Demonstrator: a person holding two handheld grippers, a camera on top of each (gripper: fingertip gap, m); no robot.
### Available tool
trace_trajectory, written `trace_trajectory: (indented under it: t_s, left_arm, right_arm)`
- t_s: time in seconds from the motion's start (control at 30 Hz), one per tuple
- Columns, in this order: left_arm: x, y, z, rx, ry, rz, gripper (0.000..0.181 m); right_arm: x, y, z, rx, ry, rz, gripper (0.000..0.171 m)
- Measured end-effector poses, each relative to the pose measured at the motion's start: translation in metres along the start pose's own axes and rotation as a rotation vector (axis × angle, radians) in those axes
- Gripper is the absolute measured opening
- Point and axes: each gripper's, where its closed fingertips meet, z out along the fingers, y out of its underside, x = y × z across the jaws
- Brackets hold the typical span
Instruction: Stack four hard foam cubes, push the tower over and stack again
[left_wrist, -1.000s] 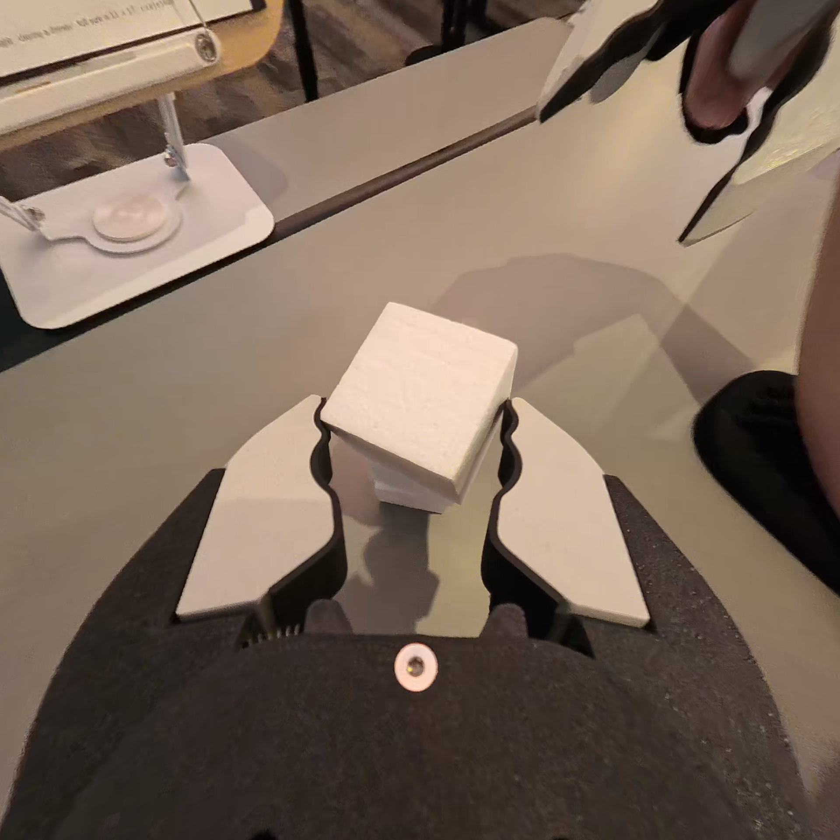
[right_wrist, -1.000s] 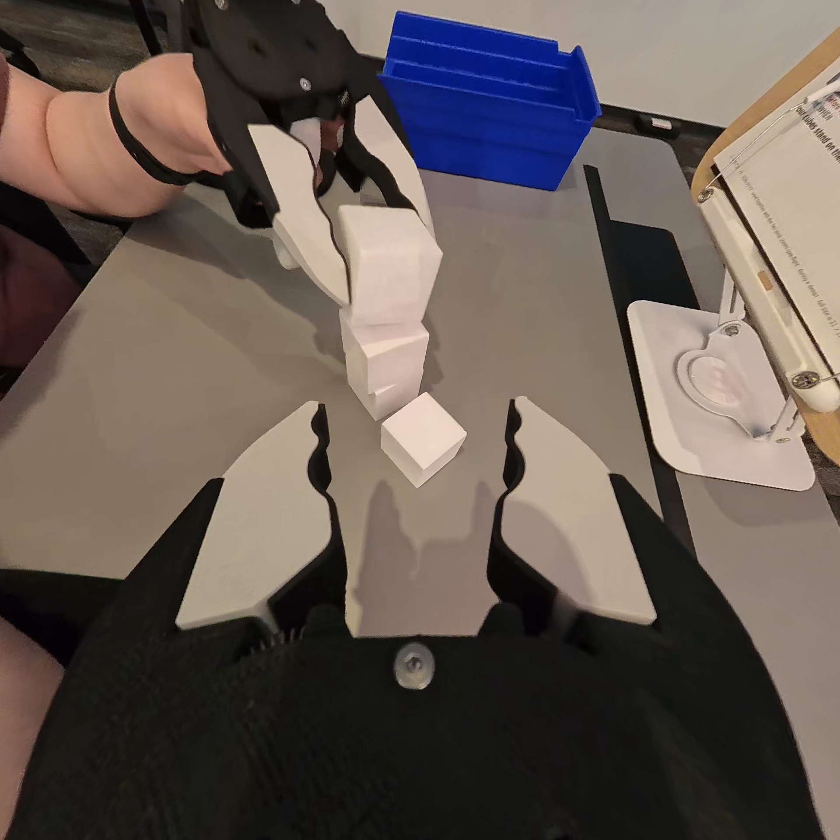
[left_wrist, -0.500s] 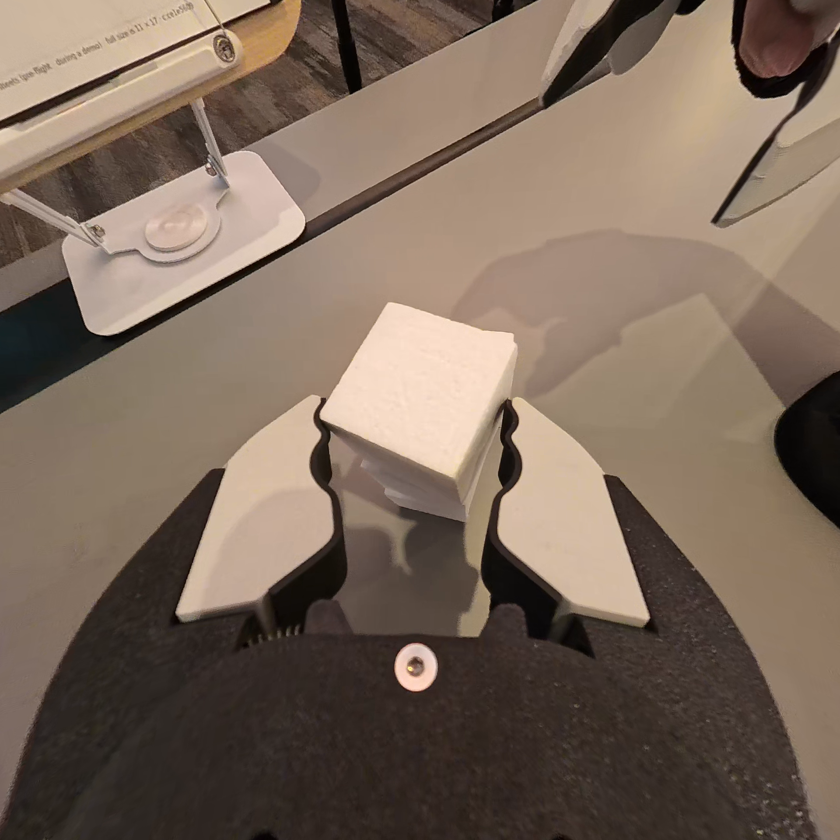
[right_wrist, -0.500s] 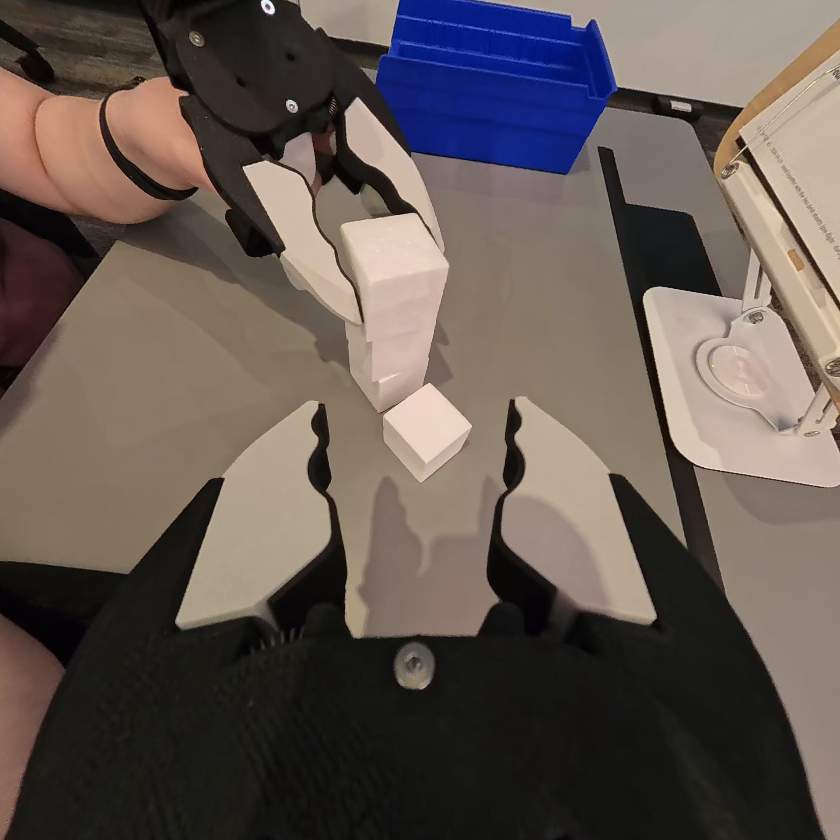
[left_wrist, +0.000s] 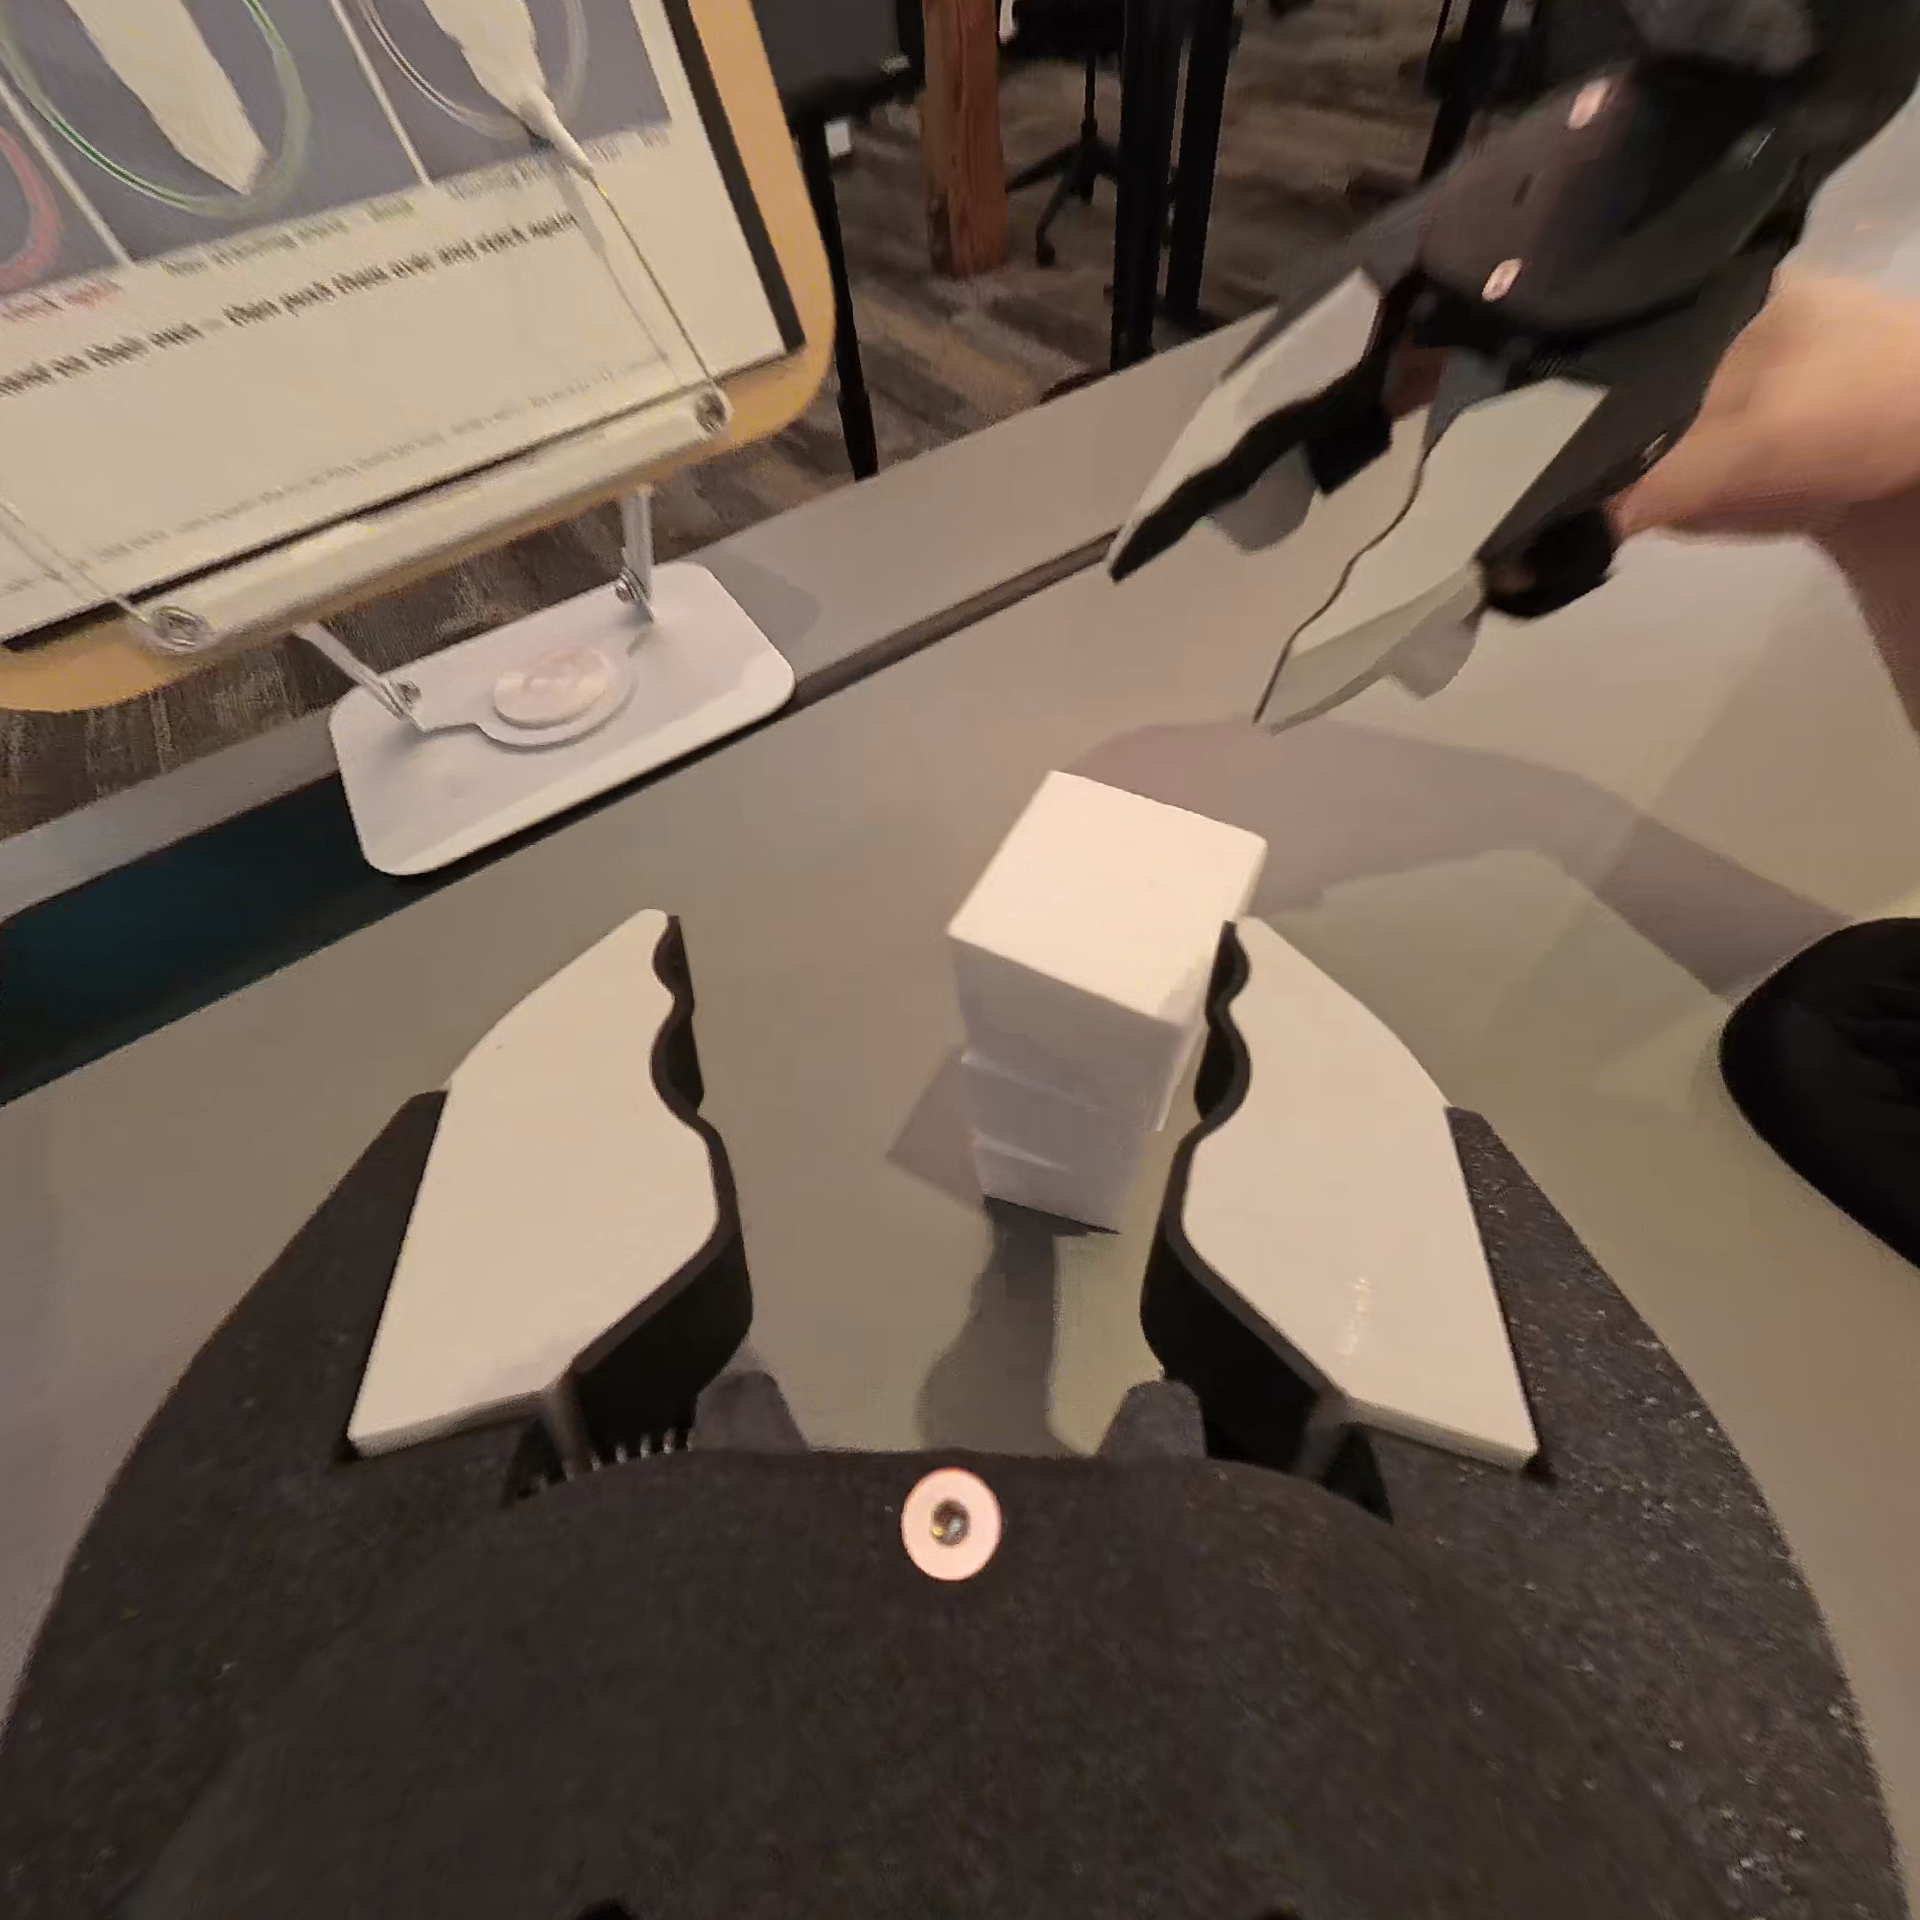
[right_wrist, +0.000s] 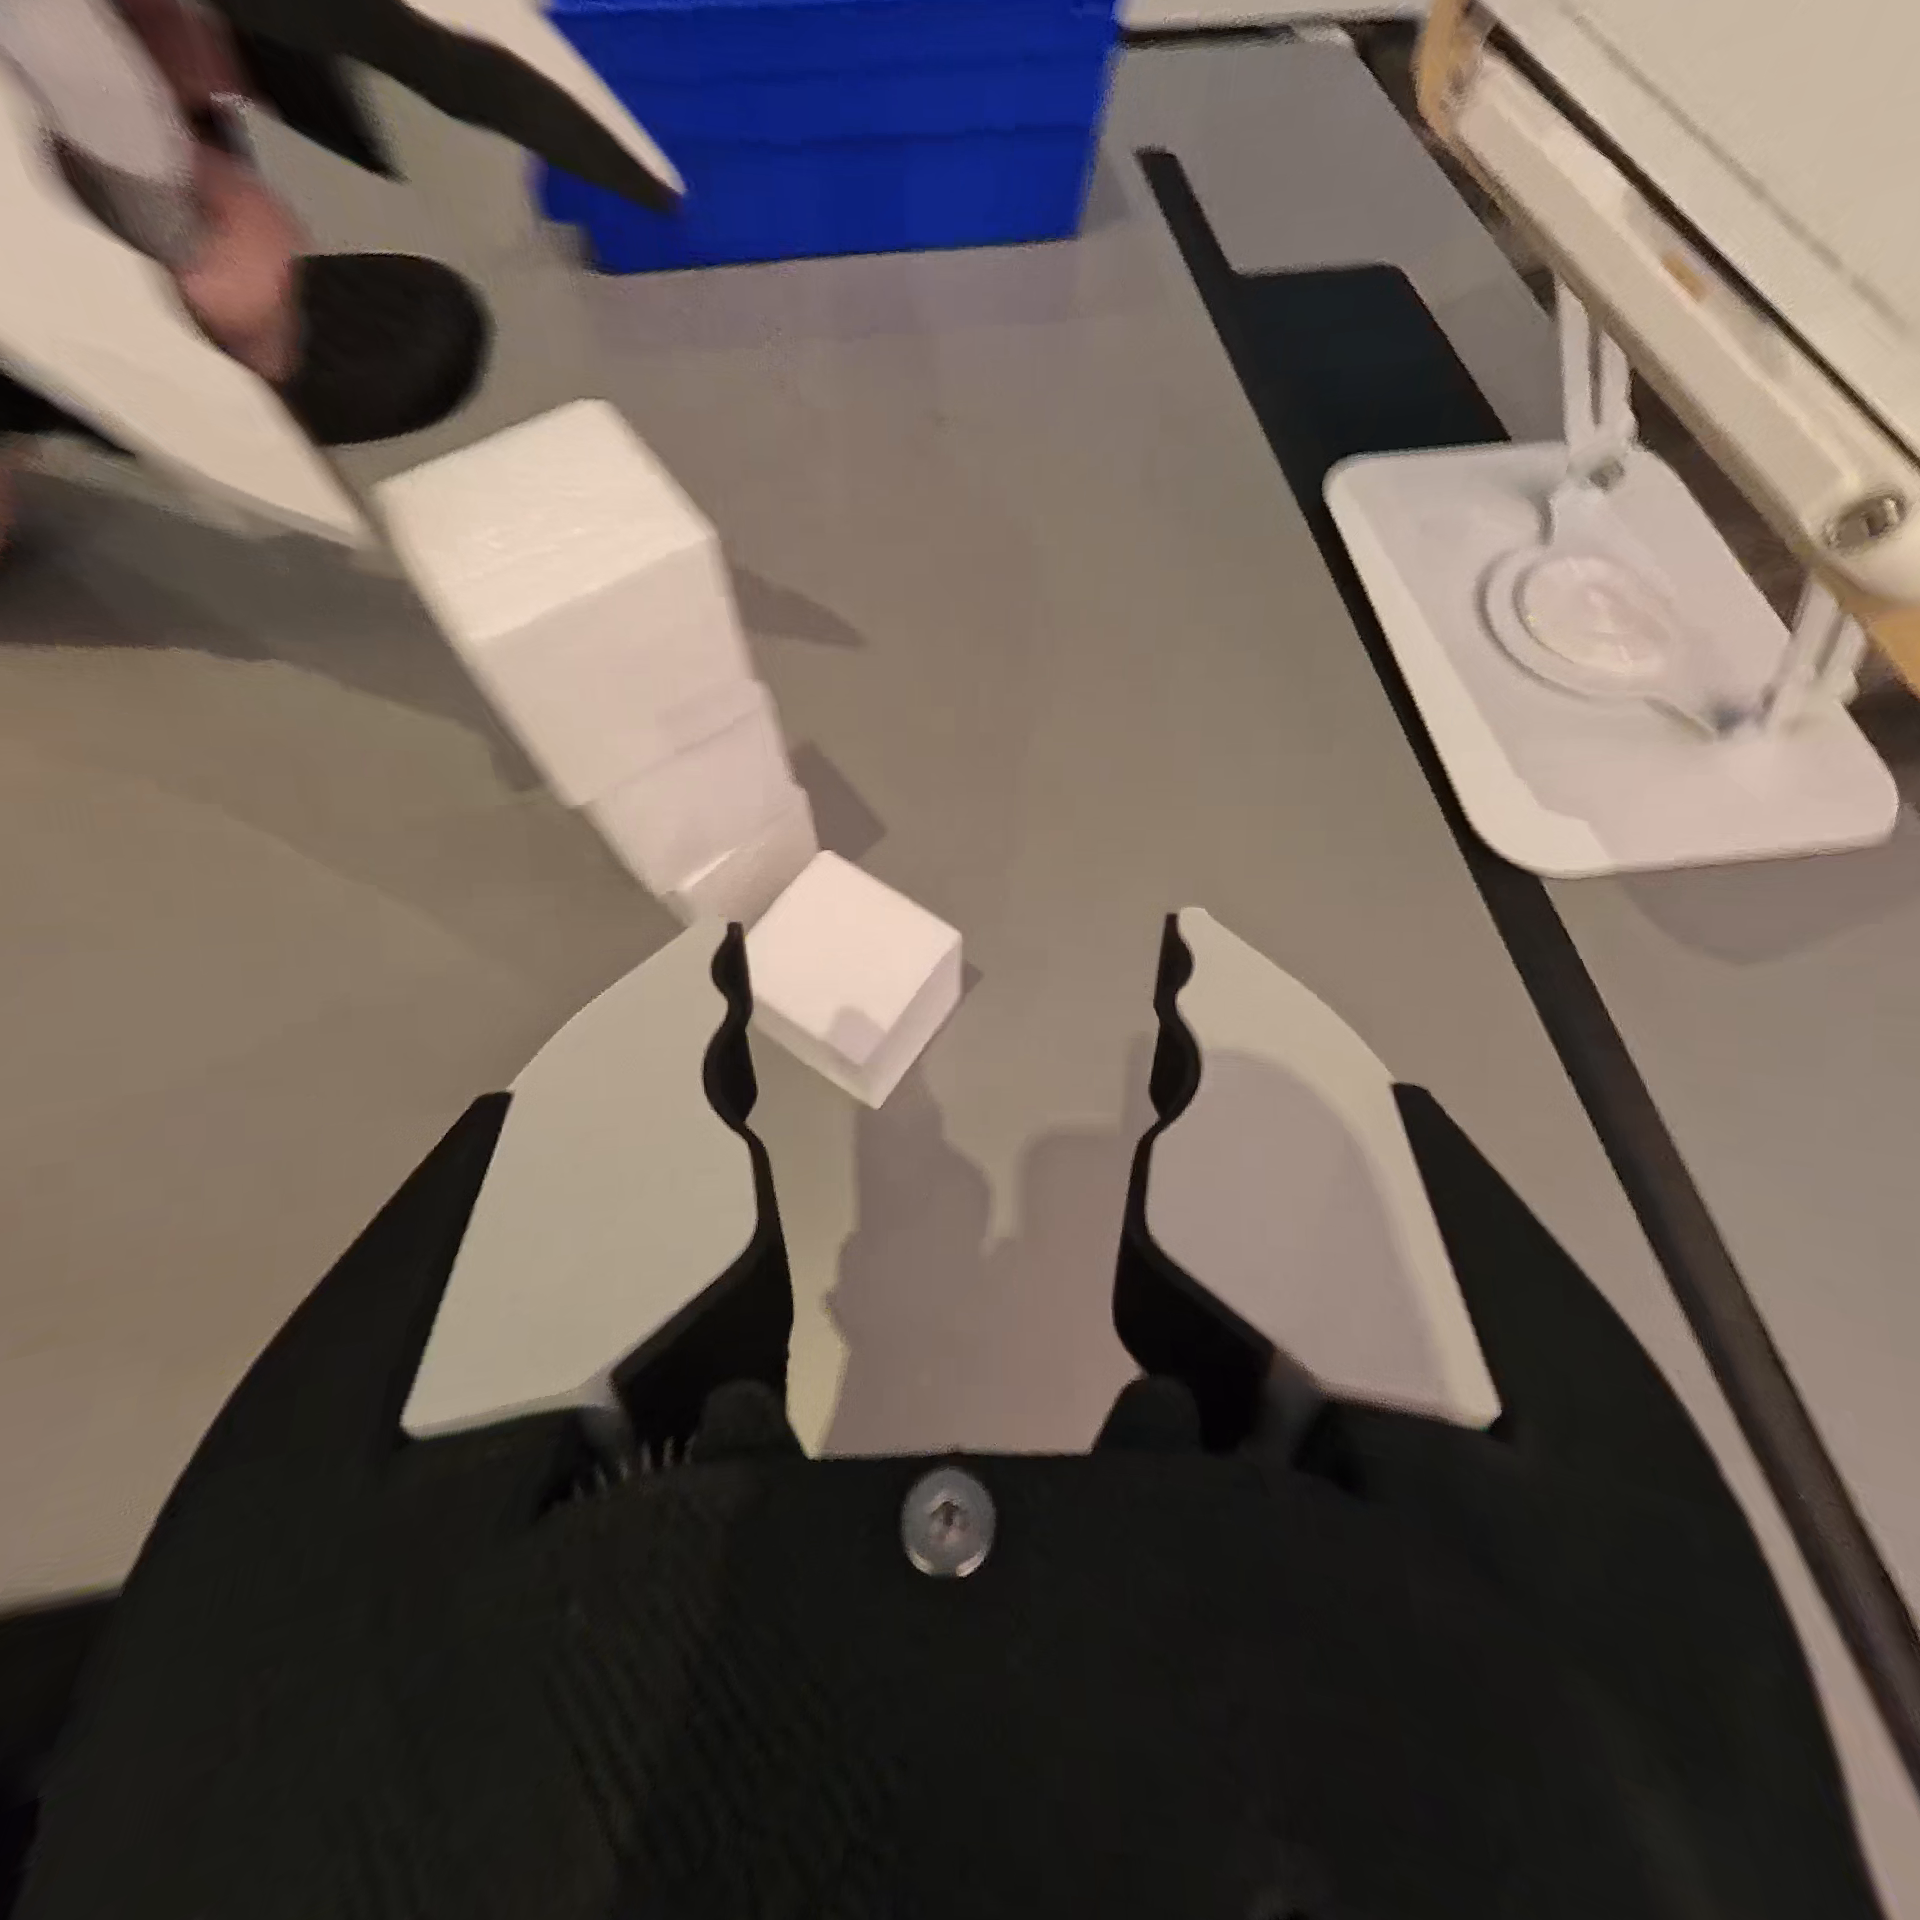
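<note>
we see a grey table (right_wrist: 1039, 520) w/ a white foam tower (left_wrist: 1081, 1029) at frame centre in the left wrist view; it looks like three cubes stacked, tho the seams are faint so we can't be sure of the count. our left gripper (left_wrist: 951, 1039) is spread wide & holds nothing; the tower stands free between its fingers, just beside the right-hand one. in the right wrist view the tower is left of centre, and a fourth loose cube (right_wrist: 852, 977) lies on the table touching or just beside the tower's base. our right gripper (right_wrist: 951, 1029) is also spread wide & empty, the loose cube just inside its left finger. a blue bin (right_wrist: 831, 135) sits at top centre, a white stand base (right_wrist: 1600, 665) at right. we judge: three placed, fourth cube still to go on top, then the push-over & restack.
</note>
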Motion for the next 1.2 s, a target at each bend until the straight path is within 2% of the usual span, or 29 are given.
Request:
trace_trajectory:
  t_s: [0.1,0.23,0.33,0.43,0.53,0.57,0.63,0.73,0.8,0.93,1.0,1.07,1.13,1.2]
  left_arm:
    - [-0.030,-0.013,-0.017,0.046,-0.016,-0.017,0.091]
    - [-0.071,-0.039,-0.033,0.152,-0.016,-0.055,0.089]
    - [-0.089,-0.067,-0.038,0.233,0.038,-0.096,0.087]
    - [-0.093,-0.088,-0.039,0.297,0.122,-0.110,0.087]
    - [-0.095,-0.099,-0.041,0.365,0.176,-0.121,0.081]
    - [-0.095,-0.099,-0.043,0.389,0.199,-0.131,0.080]
    - [-0.096,-0.098,-0.046,0.436,0.249,-0.157,0.076]
    - [-0.096,-0.091,-0.049,0.414,0.349,-0.170,0.063]
    - [-0.104,-0.088,-0.055,0.399,0.346,-0.153,0.059]
    - [-0.117,-0.093,-0.067,0.423,0.306,-0.116,0.057]
    - [-0.121,-0.096,-0.070,0.425,0.300,-0.148,0.061]
    - [-0.121,-0.097,-0.072,0.436,0.322,-0.162,0.060]
    - [-0.120,-0.094,-0.070,0.414,0.329,-0.153,0.060]
    - [-0.122,-0.089,-0.067,0.384,0.314,-0.140,0.061]
  right_arm:
    - [-0.001,0.011,0.016,-0.011,0.110,0.113,0.077]
    - [-0.023,0.012,0.011,0.169,0.300,0.108,0.080]
    - [-0.029,0.026,0.014,0.178,0.423,0.138,0.080]
    - [-0.036,0.041,0.035,0.148,0.397,0.245,0.082]
    - [-0.035,0.060,0.054,0.071,0.396,0.279,0.082]
    - [-0.033,0.066,0.056,0.050,0.410,0.279,0.078]
    - [-0.036,0.067,0.061,0.049,0.375,0.280,0.055]
    - [-0.034,0.069,0.049,0.040,0.385,0.303,0.054]
    - [-0.028,0.057,0.024,0.102,0.422,0.285,0.054]
    - [-0.034,-0.035,-0.036,0.346,0.259,0.133,0.054]
    - [-0.057,-0.083,-0.048,0.402,0.059,0.018,0.054]
    - [-0.081,-0.101,-0.039,0.303,-0.143,-0.078,0.054]
    - [-0.089,-0.095,-0.020,0.125,-0.228,-0.181,0.055]
    - [-0.094,-0.092,-0.005,0.025,-0.309,-0.227,0.055]
